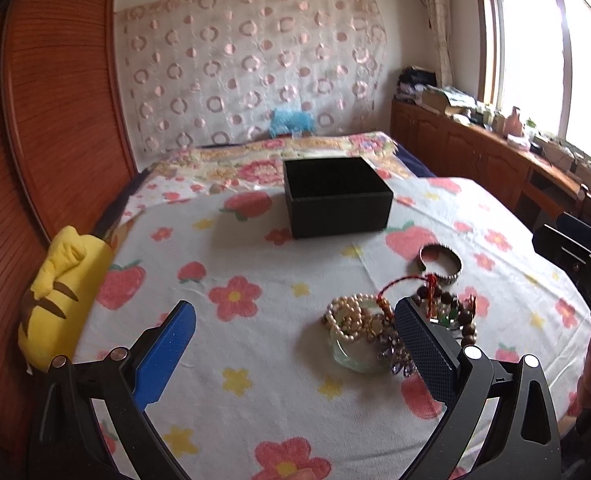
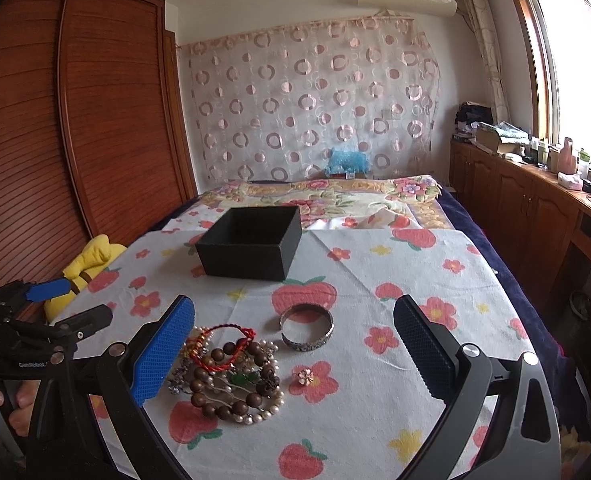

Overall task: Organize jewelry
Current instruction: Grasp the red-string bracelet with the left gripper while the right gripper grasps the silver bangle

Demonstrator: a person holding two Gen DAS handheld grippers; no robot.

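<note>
An open black box (image 1: pixel 337 196) (image 2: pixel 251 242) stands on the floral cloth at the far middle. Nearer lies a jewelry pile (image 1: pixel 379 324) (image 2: pixel 231 380): pearl strands, brown bead bracelet, red cord, green pieces. A silver bangle (image 1: pixel 441 263) (image 2: pixel 306 326) lies beside it, and a small flower ring (image 2: pixel 305 376) lies apart. My left gripper (image 1: pixel 295 328) is open and empty, above the cloth, its right finger over the pile's edge. My right gripper (image 2: pixel 293 328) is open and empty, with the bangle between its fingers' line and the pile by its left finger.
A yellow plush toy (image 1: pixel 61 292) (image 2: pixel 87 268) lies at the cloth's left edge by the wooden wardrobe (image 2: pixel 95 120). A wooden cabinet (image 2: pixel 535 208) with clutter runs along the right under the window. A floral quilt (image 2: pixel 335 196) lies behind the box.
</note>
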